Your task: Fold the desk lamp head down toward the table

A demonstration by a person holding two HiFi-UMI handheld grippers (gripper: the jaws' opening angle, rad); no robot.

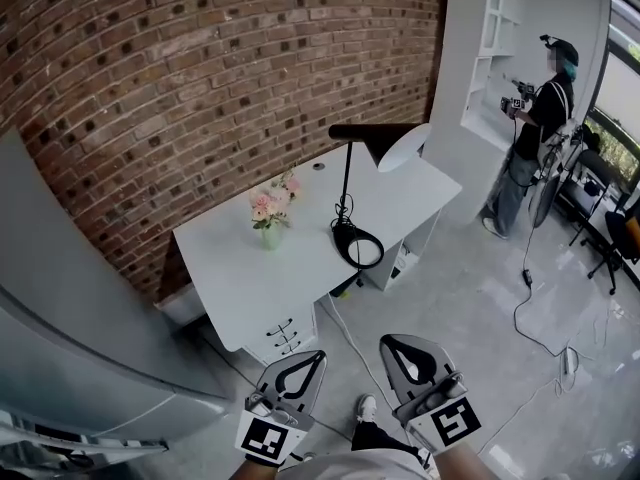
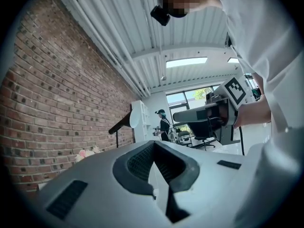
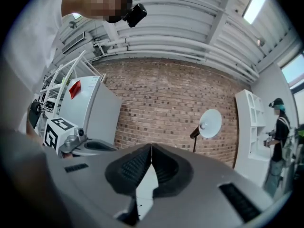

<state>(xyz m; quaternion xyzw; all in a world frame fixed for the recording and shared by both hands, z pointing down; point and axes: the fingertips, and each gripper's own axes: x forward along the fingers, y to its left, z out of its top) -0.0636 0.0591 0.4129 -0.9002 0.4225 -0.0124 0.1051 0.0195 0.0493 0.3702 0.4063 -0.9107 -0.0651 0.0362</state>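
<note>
The desk lamp stands on a white desk (image 1: pixel 240 268) by the brick wall. Its round black base (image 1: pixel 357 245) carries an upright black stem, and the white disc head (image 1: pixel 404 146) is raised and tilted outward. The lamp head also shows far off in the left gripper view (image 2: pixel 133 118) and the right gripper view (image 3: pixel 209 123). My left gripper (image 1: pixel 318 355) and right gripper (image 1: pixel 389 343) are held side by side over the floor, well short of the desk. Both point level at it, shut and with nothing between the pads (image 2: pixel 153 143) (image 3: pixel 151 147).
A small vase of pink flowers (image 1: pixel 272 211) stands on the desk left of the lamp. A drawer unit (image 1: pixel 285 338) sits under the desk. A grey cabinet (image 1: pixel 60 328) fills the left. Another person (image 1: pixel 535 138) stands by white shelves (image 1: pixel 500 28). Cables (image 1: pixel 530 308) trail across the floor.
</note>
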